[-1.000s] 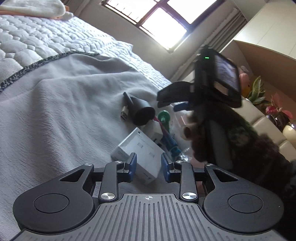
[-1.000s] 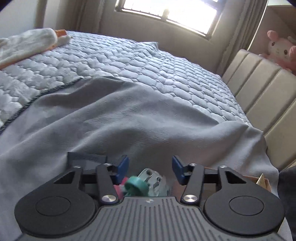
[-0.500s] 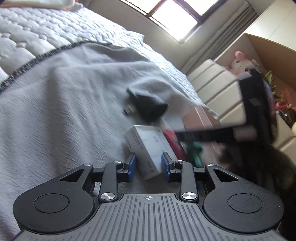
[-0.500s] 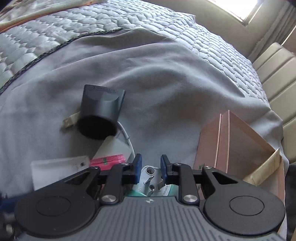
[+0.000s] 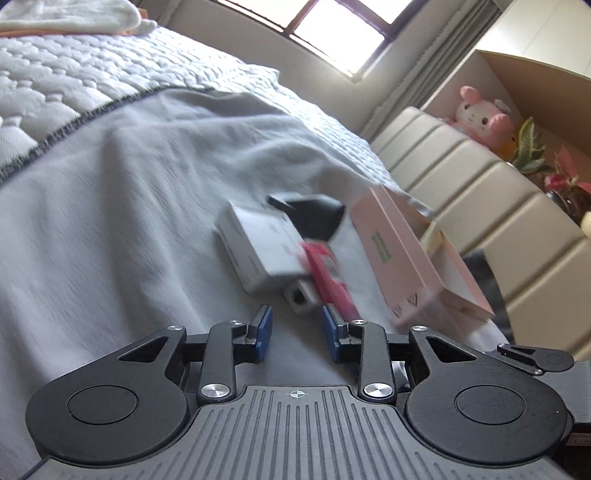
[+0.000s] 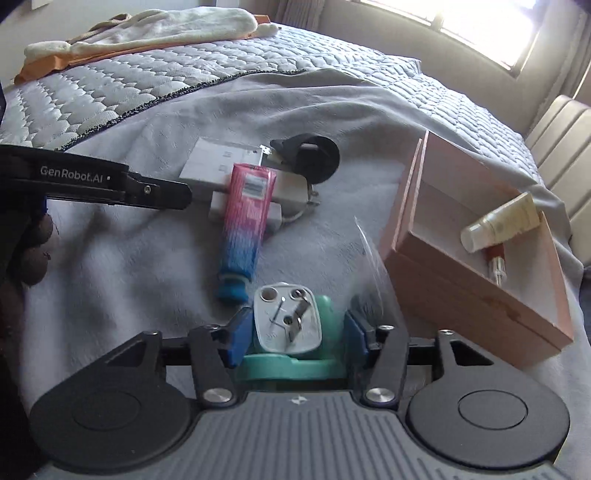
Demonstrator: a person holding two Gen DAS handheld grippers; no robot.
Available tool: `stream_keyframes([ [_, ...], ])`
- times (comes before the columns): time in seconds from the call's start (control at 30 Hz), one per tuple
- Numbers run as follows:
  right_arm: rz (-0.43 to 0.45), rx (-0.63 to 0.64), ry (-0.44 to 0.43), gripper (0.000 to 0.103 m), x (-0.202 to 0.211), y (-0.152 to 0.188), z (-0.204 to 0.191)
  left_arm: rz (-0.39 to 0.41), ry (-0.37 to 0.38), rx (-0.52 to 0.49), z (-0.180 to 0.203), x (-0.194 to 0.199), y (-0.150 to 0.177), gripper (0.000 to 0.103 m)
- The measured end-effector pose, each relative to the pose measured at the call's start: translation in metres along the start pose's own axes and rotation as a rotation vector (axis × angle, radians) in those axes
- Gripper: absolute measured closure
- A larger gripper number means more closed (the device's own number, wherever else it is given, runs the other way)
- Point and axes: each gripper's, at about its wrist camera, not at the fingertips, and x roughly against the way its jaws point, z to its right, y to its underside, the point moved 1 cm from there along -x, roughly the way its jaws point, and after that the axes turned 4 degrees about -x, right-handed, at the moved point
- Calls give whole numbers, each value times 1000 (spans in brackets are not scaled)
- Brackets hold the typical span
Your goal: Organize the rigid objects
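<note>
My right gripper (image 6: 295,332) hangs low over the grey blanket, just left of the open pink box (image 6: 476,291). Its jaws are opening; a grey plug adapter (image 6: 284,317) and a green plastic piece (image 6: 295,367) lie between the pads, which do not press on them. My left gripper (image 5: 295,328) has nothing between its fingers, and its jaws are closing slightly. Just ahead of it lie a white charger (image 5: 301,295), a pink and blue tube (image 5: 328,273), a white box (image 5: 258,243) and a black nozzle (image 5: 314,218).
A cream tube (image 6: 498,225) and a small red bottle (image 6: 496,262) lie inside the pink box. A clear plastic bag (image 6: 373,266) sits beside that box. A padded headboard (image 5: 480,206) runs along the right, with a plush toy (image 5: 480,118) on top. Towels (image 6: 147,29) lie at the far end of the bed.
My right gripper swung across the bed to the pink box with the plug and green piece, and its jaws widened. It left the left wrist view, which shifted toward the pile.
</note>
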Motion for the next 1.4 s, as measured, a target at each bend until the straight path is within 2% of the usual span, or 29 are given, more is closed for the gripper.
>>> stream_keyframes([
  [0.17,156,-87,-55,47,55,36,28,-22,-12,-56,31,-3,11,70],
  [0.23,211,-135,-50,43,74,48,44,-37,8,-102,50,-6,14,70],
  [0.3,253,-178,-7,40,84,62,59,-46,25,-161,70,-11,17,70],
  [0.37,285,-203,57,39,85,75,72,-40,29,-213,87,-17,21,70],
  [0.43,287,-260,83,38,79,89,86,-26,-5,-221,94,-25,23,70],
  [0.5,287,-336,75,38,70,104,99,-30,-40,-178,93,-34,21,70],
  [0.6,293,-428,89,38,57,124,112,-53,-20,-95,89,-37,19,70],
  [0.7,286,-477,64,38,48,141,116,-59,-6,-162,100,-25,26,70],
  [0.83,319,-429,63,38,50,152,105,-63,-20,-259,107,-10,39,70],
  [0.9,351,-348,57,38,58,151,91,17,-108,-263,98,-3,35,70],
  [0.97,374,-256,69,35,64,148,76,75,-196,-178,80,-2,19,70],
  [1.0,383,-225,84,34,64,145,70,83,-202,-115,70,-5,9,70],
  [1.07,379,-201,104,34,57,141,63,60,-191,-21,55,-18,-5,70],
  [1.13,356,-218,108,34,47,138,63,4,-226,5,47,-38,-14,69],
  [1.17,347,-228,110,34,45,140,61,-3,-236,-6,48,-46,-15,57],
  [1.2,339,-233,111,33,43,139,61,-3,-243,-24,49,-52,-16,50],
  [1.3,323,-245,112,31,41,141,61,-11,-258,-122,60,-67,-15,43],
  [1.4,292,-267,95,28,39,139,64,-12,-256,-156,63,-75,-12,37],
])
